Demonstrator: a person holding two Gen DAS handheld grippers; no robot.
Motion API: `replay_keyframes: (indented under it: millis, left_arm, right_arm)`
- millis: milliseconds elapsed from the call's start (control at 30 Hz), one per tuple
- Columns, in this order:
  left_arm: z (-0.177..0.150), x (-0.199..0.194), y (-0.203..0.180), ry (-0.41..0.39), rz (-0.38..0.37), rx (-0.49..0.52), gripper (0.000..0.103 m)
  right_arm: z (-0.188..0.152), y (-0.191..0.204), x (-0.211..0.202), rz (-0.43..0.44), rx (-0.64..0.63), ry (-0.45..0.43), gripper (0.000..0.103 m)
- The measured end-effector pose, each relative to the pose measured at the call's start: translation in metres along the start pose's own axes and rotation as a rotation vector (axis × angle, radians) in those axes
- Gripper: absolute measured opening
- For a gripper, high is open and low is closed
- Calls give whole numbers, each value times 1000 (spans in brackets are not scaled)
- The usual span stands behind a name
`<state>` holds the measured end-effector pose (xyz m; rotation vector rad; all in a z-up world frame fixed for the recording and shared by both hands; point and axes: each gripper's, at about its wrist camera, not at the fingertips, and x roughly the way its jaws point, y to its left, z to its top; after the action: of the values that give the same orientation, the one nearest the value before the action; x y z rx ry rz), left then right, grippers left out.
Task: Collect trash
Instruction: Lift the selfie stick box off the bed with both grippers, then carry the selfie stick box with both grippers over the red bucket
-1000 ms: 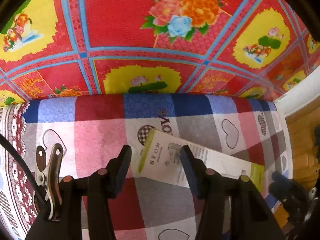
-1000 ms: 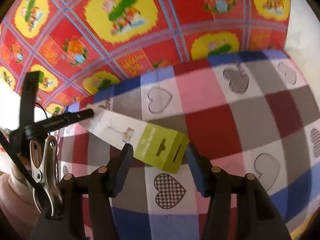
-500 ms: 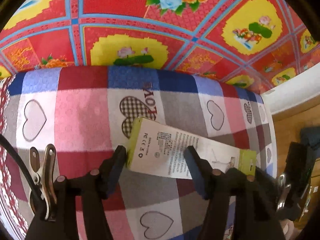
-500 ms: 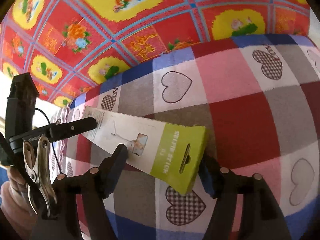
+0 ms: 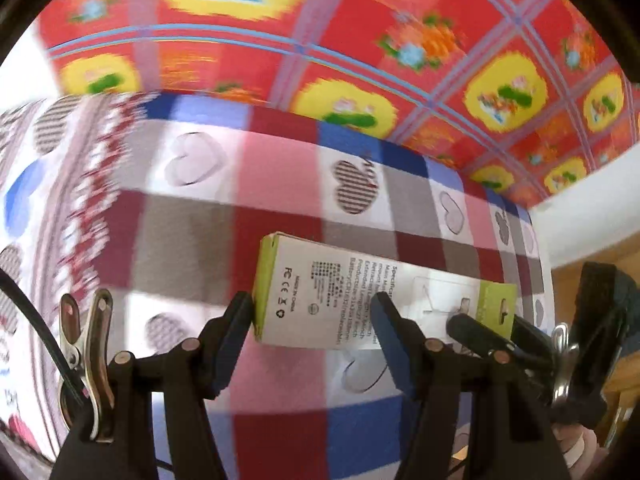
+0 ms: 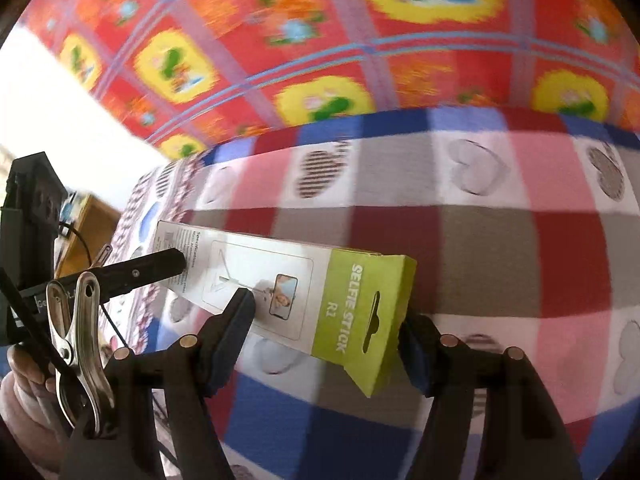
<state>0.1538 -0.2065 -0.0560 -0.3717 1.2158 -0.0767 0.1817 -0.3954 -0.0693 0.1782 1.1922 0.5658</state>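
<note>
Checked, heart-printed tablecloth [image 5: 192, 248] covers the near surface. Left gripper [image 5: 312, 312], angled steeply downward, clamps the white end of the selfie-stick box [image 5: 320, 296], both pads pressing its sides. Right gripper [image 6: 326, 312], likewise pitched down, clamps the box's green end [image 6: 360, 312]; the box hangs between them, lifted above the cloth. A person's hand [image 6: 20, 392] shows at 8 o'clock in the right view. Beyond, toward 12 o'clock, red floral cloth [image 5: 320, 32].

Two wrist fisheyes, each angled steeply down, close over the checked table [image 5: 280, 208], sharing the selfie-stick box [image 5: 340, 300] from opposite ends
</note>
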Motion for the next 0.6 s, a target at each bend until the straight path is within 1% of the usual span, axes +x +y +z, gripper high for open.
replay_keyframes:
  millis: [267,433,600]
  left_arm:
    - [-32,-66,76,-93,23,-168,64]
    - [-55,-106,123,-141,49,-232,64]
    - [-75,-142,163,-185,79,-274,64]
  right_arm:
    - [-5,92,13,61,-153,9,69]
    - [-16,144,23,97,-212,21,69]
    - [-30,197,33,128,-264,32,68]
